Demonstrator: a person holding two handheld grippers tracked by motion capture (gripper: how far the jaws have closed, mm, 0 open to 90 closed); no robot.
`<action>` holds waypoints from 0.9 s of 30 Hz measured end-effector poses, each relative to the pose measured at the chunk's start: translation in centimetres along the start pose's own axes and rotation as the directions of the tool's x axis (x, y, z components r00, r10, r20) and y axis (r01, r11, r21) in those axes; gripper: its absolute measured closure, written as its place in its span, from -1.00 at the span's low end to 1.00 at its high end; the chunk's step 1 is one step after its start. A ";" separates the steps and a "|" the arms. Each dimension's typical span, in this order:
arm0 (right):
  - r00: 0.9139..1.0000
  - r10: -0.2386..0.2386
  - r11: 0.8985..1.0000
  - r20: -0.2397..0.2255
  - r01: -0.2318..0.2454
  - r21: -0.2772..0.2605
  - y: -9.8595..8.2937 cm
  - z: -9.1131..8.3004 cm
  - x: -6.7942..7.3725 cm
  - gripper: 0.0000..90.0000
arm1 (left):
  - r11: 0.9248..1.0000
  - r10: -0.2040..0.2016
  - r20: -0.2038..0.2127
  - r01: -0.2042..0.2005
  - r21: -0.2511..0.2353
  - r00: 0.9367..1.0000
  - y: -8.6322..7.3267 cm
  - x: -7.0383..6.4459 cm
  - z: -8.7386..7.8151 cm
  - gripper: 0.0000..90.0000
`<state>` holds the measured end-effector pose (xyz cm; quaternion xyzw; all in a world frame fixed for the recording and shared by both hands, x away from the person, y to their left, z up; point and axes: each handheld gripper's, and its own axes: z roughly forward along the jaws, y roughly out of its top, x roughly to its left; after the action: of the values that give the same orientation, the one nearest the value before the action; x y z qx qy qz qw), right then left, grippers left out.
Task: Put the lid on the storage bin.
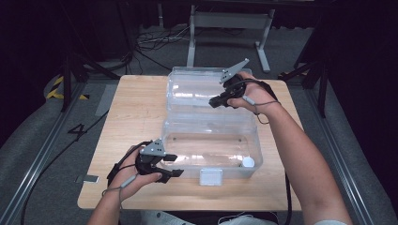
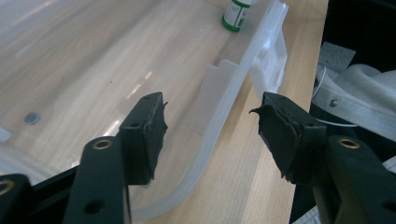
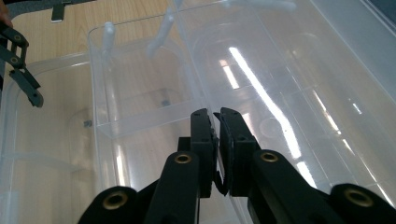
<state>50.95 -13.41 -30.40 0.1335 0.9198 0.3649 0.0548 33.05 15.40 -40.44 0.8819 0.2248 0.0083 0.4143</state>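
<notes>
Over on the left, the left gripper (image 1: pixel 170 165) sits spread wide at the near-left corner of the clear box (image 1: pixel 211 147), gripping nothing. Lid (image 1: pixel 197 89) is flipped fully back, and the right gripper (image 1: pixel 217 102) hovers over it with jaws pinched together, empty. Looks like opening's done; only a small bottle (image 1: pixel 248 162) sits inside.

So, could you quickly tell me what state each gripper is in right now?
Left gripper: open, holding nothing, jaws astride the clear box's front rim.
Right gripper: closed, holding nothing visible.

High view looks forward-down over the whole light wooden table (image 1: pixel 136 108); both gripper views sit close, sharing the clear plastic lidded bin (image 1: pixel 211 140) (image 2: pixel 224 93) (image 3: pixel 140 112).
</notes>
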 end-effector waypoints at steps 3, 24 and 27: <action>1.000 0.000 1.000 0.001 0.000 -0.001 0.0 0.0 0.0 0.89 | 1.000 0.009 0.003 -0.009 0.012 1.000 0.0 -0.1 0.6 0.09; 1.000 -0.015 1.000 0.026 0.015 0.006 0.0 -0.1 0.6 0.90 | 0.995 0.085 0.009 -0.085 0.050 0.996 0.0 0.0 2.0 0.63; 0.999 -0.026 1.000 0.037 0.025 0.011 0.0 -0.1 0.8 0.90 | 0.996 0.081 0.010 -0.081 0.049 0.997 0.0 0.0 2.0 0.63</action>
<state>50.17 -13.23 -30.28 0.1287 0.9221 0.3570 0.0758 33.43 13.89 -41.75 0.9002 0.1875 0.0161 0.3927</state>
